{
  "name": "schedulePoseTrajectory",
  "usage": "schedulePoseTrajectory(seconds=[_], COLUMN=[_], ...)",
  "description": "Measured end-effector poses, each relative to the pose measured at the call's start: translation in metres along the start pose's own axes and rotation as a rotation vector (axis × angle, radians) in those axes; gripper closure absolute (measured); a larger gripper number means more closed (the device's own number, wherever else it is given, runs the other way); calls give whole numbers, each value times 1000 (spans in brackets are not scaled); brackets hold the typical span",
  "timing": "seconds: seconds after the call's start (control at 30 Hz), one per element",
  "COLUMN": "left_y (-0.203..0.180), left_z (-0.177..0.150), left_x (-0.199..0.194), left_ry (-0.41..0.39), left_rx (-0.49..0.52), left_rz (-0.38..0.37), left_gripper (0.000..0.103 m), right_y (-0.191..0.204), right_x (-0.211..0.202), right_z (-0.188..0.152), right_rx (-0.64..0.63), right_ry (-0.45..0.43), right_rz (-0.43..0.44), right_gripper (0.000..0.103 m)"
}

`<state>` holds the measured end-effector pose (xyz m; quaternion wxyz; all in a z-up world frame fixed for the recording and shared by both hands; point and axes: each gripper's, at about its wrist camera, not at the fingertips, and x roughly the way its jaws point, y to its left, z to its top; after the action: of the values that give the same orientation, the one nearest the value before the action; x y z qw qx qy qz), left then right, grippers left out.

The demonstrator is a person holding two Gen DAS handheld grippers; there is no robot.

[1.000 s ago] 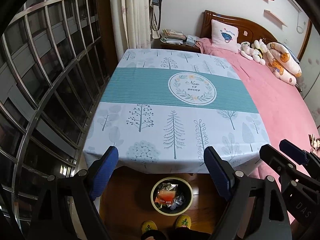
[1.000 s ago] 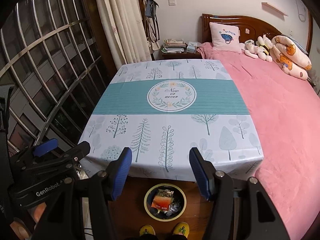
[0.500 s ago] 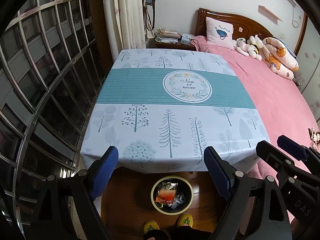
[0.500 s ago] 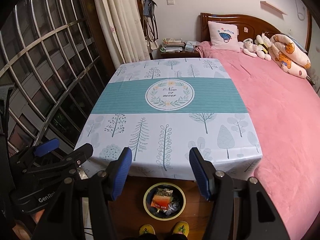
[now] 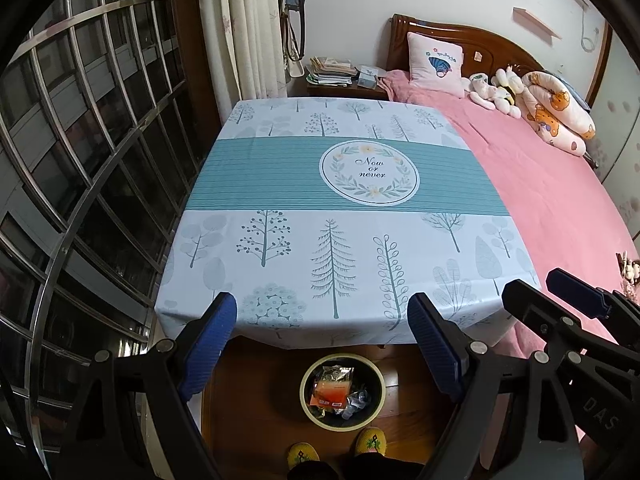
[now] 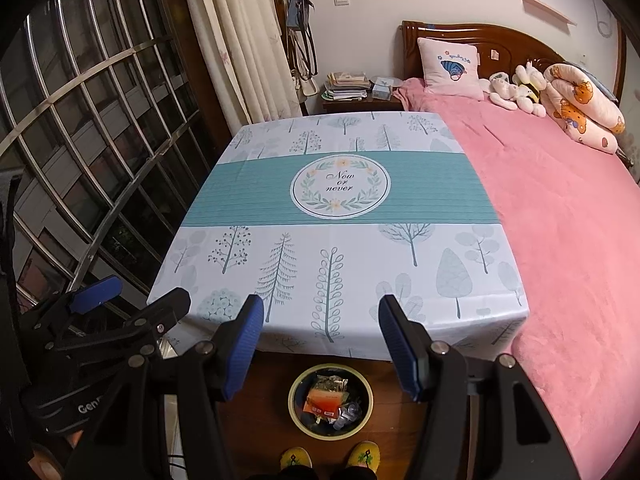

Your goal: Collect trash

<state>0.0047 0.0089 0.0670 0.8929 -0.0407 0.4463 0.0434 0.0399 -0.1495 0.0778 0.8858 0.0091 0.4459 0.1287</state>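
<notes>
Orange wrappers already lay in the bin; my left tongs and right tongs gaped apart above the bare surface.

Both wrist views have tilted up and drawn back. The counter under its pale tree-print tablecloth sits lower in frame, with more wall above the carved wooden headboard
</notes>
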Motion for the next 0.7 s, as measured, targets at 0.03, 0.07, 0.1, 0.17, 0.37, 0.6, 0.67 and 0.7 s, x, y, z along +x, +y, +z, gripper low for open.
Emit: schedulePoseTrajectory(seconds=[0.03, 0.07, 0.1, 0.17, 0.37, 0.6, 0.67, 0.7], left_y=[-1, -1, -1, -1, -4, -10, -11, -12], left_z=[0, 0, 0, 0, 0, -2, -3, -2], left_x=[1, 1, 1, 1, 6, 10, 11, 12], left_ry=[1, 1, 2, 1, 7, 13, 15, 16], left_rx=[0, -1, 0, -1, -13, -25, -28, -29], left_rz=[1, 3, 2, 2, 5, 13, 16, 18], left_gripper=[17, 17, 17, 17, 17, 17, 17, 17], right_y=[-1, -2, -3, -4, -7, -13, -15, -15], right_x=[1, 3, 4, 6, 11, 17, 18, 19], right_z=[0, 2, 2, 2, 3, 4, 5, 5], right_rx=[0, 0, 1, 1, -5, -11, -13, -14], right_ry=[3, 5, 8, 10, 16, 26, 28, 29], right_rz=[2, 4, 7, 10, 18, 33, 38, 39], right_gripper=[43, 43, 43, 43, 43, 43, 43, 43])
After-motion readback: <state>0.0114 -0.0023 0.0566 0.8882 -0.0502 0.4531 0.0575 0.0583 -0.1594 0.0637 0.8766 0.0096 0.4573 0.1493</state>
